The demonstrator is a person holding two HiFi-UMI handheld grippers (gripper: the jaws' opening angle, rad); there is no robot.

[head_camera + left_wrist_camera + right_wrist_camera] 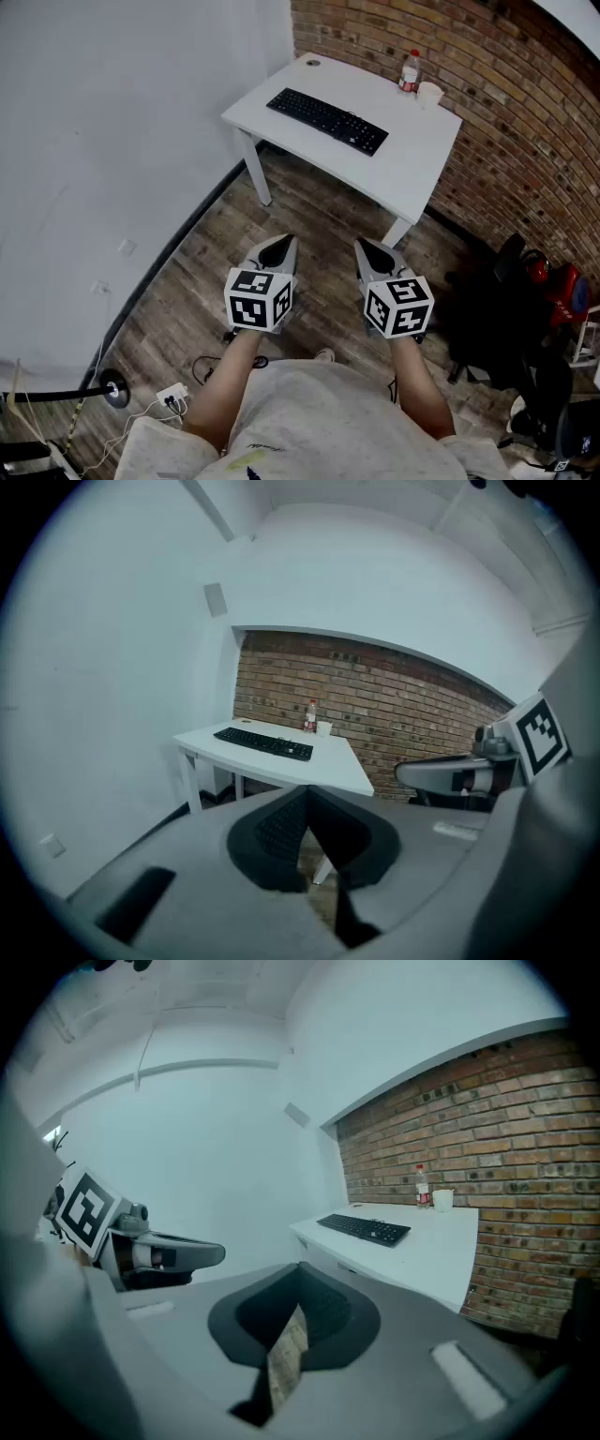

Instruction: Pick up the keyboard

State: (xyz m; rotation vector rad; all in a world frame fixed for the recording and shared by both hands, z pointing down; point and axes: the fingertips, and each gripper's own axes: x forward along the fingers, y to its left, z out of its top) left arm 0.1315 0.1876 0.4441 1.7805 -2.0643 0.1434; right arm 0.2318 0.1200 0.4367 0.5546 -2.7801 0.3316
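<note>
A black keyboard (327, 121) lies on a white table (422, 159) at the far side of the room, also seen as the keyboard (262, 742) in the left gripper view and the keyboard (364, 1228) in the right gripper view. My left gripper (285, 246) and my right gripper (367, 248) are held side by side over the wooden floor, well short of the table. Both are shut with nothing in them. In the left gripper view the left gripper (308, 793) points toward the table, and the right gripper (300, 1271) does the same.
A plastic bottle (409, 71) and a white cup (429, 94) stand near the table's far edge by the brick wall (525, 103). A dark office chair and bags (511, 309) sit at the right. Cables and a power strip (169, 398) lie on the floor at the left.
</note>
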